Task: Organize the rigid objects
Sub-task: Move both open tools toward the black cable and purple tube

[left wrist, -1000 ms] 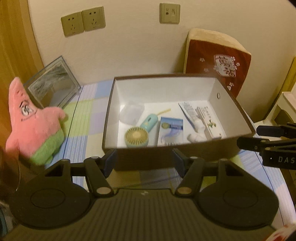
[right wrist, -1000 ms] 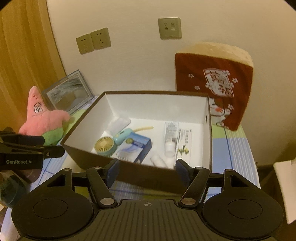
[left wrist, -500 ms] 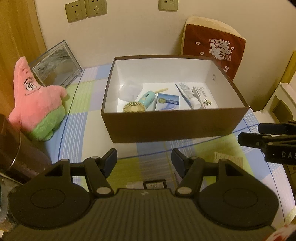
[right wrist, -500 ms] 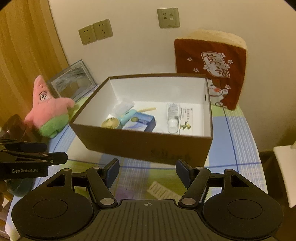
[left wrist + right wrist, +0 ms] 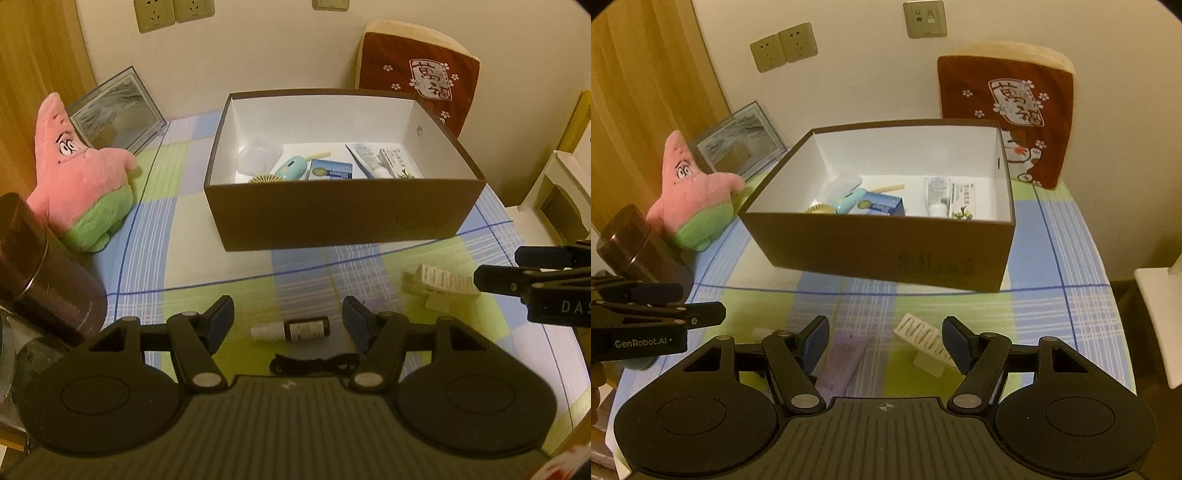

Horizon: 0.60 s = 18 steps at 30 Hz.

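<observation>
My left gripper (image 5: 288, 319) hangs over the near edge of the tabletop (image 5: 177, 236), its fingers (image 5: 221, 317) apart with nothing between the pads. Below the gap lies a small dark bottle (image 5: 291, 329) on its side, white cap toward the left edge; just nearer than it, a black cord (image 5: 314, 362) is partly hidden by the gripper body. My right gripper (image 5: 884, 341) hangs beside it, fingers (image 5: 955, 343) likewise apart and empty. Under it lie a cream ribbed clip (image 5: 923, 345), close to the right finger, and a purple flat packet (image 5: 842, 362), close to the left finger; whether either finger touches them I cannot tell.

The brown box (image 5: 886, 251) stands open at the middle of the tabletop, farther back than all these loose things. Inside it lie a small round fan (image 5: 264, 178), a teal handheld device (image 5: 290, 168), a blue carton (image 5: 330, 170), a white tube (image 5: 369, 160) and a clear plastic piece (image 5: 256, 157), all on the white floor of the box.

Along the left edge a pink starfish plush (image 5: 77, 177) leans in front of a framed picture (image 5: 118, 110) at the far left corner, and a dark cylindrical canister (image 5: 44, 273) stands nearer, close beside my left gripper. A red cushion (image 5: 1008, 110) leans against the wall at the far right corner, behind the box.
</observation>
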Available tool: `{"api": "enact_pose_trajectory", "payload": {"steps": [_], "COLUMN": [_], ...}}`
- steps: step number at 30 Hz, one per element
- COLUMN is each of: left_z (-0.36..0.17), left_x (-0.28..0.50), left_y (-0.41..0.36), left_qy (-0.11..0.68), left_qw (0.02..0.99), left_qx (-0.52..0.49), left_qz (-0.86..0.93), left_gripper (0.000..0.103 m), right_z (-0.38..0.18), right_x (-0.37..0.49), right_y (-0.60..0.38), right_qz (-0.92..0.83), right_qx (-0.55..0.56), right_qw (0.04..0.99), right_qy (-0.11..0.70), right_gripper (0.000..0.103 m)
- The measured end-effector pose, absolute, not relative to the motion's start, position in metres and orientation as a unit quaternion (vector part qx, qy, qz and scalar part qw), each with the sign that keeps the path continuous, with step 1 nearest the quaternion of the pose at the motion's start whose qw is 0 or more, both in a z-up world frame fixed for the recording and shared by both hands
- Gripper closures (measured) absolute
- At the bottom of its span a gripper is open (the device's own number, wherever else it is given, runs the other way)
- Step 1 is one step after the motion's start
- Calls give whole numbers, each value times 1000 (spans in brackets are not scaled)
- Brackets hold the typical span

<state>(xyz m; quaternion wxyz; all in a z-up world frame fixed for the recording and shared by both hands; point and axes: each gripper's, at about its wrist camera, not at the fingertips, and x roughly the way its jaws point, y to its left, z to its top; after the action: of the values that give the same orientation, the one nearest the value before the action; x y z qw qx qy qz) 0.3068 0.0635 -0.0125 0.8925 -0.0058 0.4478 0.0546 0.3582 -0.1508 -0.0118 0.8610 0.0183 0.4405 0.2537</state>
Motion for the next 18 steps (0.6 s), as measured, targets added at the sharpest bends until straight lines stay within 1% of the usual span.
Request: {"api": "enact_pose_trajectory", "payload": {"steps": [18], "left_z": [-28], "left_x": [278], "left_y": [57], "left_qy": [465], "left_qw": [884], "left_qx": [-4], "left_qz": [47], "left_gripper": [40], "right_z": [-28], "right_x": [328], "right_y": [-148], "right_qz": [250], "right_qx": [14], "right_qw": [848], "right_qy": [467], "right_gripper": [35]}}
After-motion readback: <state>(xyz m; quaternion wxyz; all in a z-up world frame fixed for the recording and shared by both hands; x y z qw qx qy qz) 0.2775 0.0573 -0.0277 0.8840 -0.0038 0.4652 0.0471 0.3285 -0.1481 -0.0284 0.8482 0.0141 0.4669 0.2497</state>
